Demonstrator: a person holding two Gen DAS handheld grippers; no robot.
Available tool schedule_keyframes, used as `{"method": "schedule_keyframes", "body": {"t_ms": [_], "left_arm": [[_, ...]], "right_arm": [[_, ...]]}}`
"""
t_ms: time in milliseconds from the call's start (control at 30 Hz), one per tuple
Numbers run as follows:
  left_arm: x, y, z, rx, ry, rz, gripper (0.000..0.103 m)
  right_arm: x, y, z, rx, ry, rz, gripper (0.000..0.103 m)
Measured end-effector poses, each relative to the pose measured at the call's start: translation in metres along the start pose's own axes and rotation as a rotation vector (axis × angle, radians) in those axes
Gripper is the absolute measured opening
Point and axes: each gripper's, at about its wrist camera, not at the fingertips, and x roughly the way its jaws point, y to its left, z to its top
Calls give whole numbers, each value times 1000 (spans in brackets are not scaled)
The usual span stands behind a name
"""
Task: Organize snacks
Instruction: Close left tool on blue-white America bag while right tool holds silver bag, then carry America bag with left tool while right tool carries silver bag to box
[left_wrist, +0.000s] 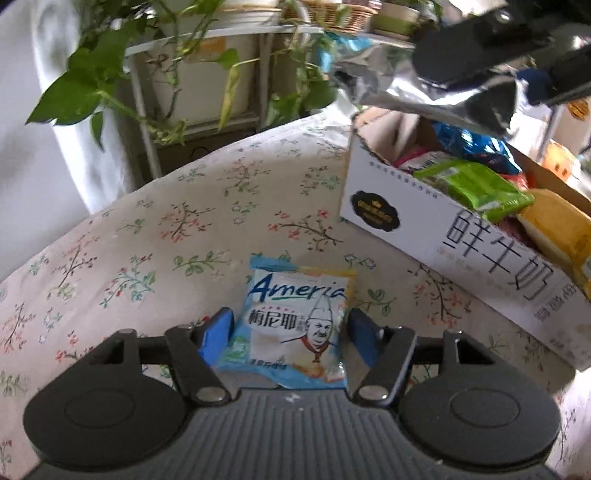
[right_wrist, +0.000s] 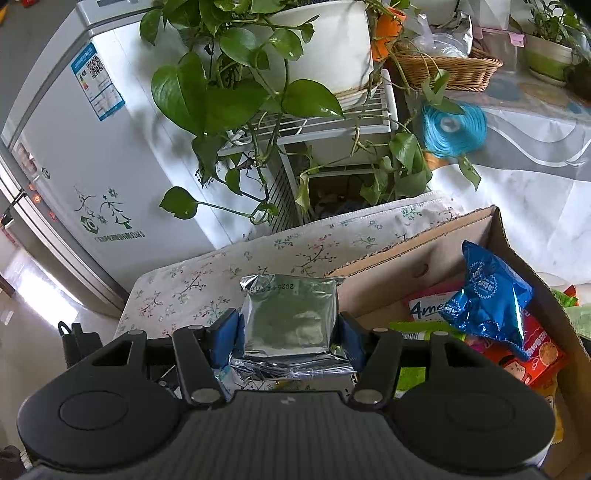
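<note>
Left gripper (left_wrist: 291, 334) with pads closed on the blue-and-white Ameria snack packet (left_wrist: 295, 325) over the floral tablecloth (left_wrist: 147, 251); right gripper (right_wrist: 291, 338) clamps a silver foil packet (right_wrist: 291, 317) left of the cardboard box (right_wrist: 424, 254): carry each above the rim before releasing.

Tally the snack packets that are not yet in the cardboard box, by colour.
Silver packet: 1
White-and-blue packet: 1
Total: 2
</note>
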Motion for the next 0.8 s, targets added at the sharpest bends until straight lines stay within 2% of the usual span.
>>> {"method": "schedule_keyframes", "body": {"t_ms": [67, 133, 167, 267, 300, 333, 400, 667, 800], "left_arm": [[-1, 2, 0, -18, -16, 20, 69], [3, 5, 0, -30, -17, 30, 77], [3, 5, 0, -38, -19, 37, 78], [3, -1, -2, -50, -31, 53, 74], [4, -4, -2, -48, -34, 58, 66], [1, -6, -3, -46, -35, 54, 53], [-4, -6, -2, -75, -24, 53, 49], [-30, 5, -17, -245, 2, 108, 49], [-53, 5, -30, -312, -12, 174, 49]], "right_arm": [[0, 1, 0, -1, 0, 2, 65], [1, 1, 0, -2, 4, 4, 65], [2, 1, 0, -2, 8, 4, 65], [6, 0, -1, 0, 31, 2, 65], [8, -1, -1, 2, 38, -2, 65], [9, 0, -2, 2, 43, -5, 65], [9, 1, -2, 1, 45, -1, 65], [8, 5, -5, -19, 51, 14, 65], [11, 9, -9, -43, 67, 19, 65]]}}
